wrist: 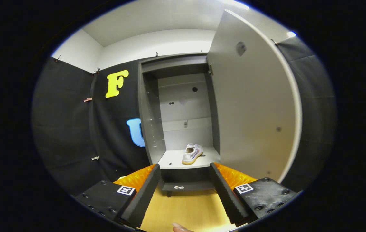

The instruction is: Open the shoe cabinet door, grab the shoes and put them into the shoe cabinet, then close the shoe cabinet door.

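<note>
Grey board makes up the shoe cabinet, which stands tall against the black booth wall, well ahead of the gripper. Its door is swung wide open to the right, pale inner face turned toward the camera, with 2 small dark spots on it. Inside, the pale back panel shows a few holes, and a light shelf sits low in the opening. 1 white shoe with a tan sole lies on that shelf, toward its right half, heel facing out. Below the shelf is a darker ledge with a small white scrap on it, possibly a tag. The floor in front is yellowish wood. The gripper hangs over that floor with its 2 fingers spread wide apart, nothing between them. A fingertip of a person shows just behind them.
</note>
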`<state>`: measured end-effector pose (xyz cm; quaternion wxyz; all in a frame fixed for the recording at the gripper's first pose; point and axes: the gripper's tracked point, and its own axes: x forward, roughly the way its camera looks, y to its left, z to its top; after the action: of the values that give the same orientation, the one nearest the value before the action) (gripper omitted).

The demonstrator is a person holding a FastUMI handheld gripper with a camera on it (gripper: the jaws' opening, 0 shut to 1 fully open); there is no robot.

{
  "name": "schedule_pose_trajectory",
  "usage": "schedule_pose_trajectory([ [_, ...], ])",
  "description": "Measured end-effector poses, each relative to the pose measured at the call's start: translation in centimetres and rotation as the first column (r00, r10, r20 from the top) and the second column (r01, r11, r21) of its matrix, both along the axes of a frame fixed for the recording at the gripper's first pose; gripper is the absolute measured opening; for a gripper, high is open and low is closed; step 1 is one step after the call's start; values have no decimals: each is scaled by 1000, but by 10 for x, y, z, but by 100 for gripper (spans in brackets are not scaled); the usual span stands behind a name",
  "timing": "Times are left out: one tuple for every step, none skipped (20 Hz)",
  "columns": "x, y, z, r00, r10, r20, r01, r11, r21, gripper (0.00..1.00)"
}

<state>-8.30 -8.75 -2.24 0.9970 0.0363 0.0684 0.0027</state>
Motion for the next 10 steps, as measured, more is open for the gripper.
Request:
schedule_pose_trajectory([
  [-15,-14,8,1000,2,12,-2,1000,4,97],
  [-29,-25,14,1000,15,21,-15,1000,4,97],
  [-41,-40,19,1000,19,23,-19,1000,-9,97],
  [-48,-57,22,999,18,33,-17,1000,-22,97],
  [-56,-75,29,999,14,47,-13,1000,-28,97],
  [-62,-91,35,998,10,58,-8,999,-32,97],
  [-67,-106,39,998,1,65,1,999,-38,97],
  [-69,-122,41,998,-8,69,11,999,-42,97],
  [-69,-137,42,998,-17,68,20,999,-44,97],
  [-67,-150,41,998,-22,62,24,999,-42,97],
])
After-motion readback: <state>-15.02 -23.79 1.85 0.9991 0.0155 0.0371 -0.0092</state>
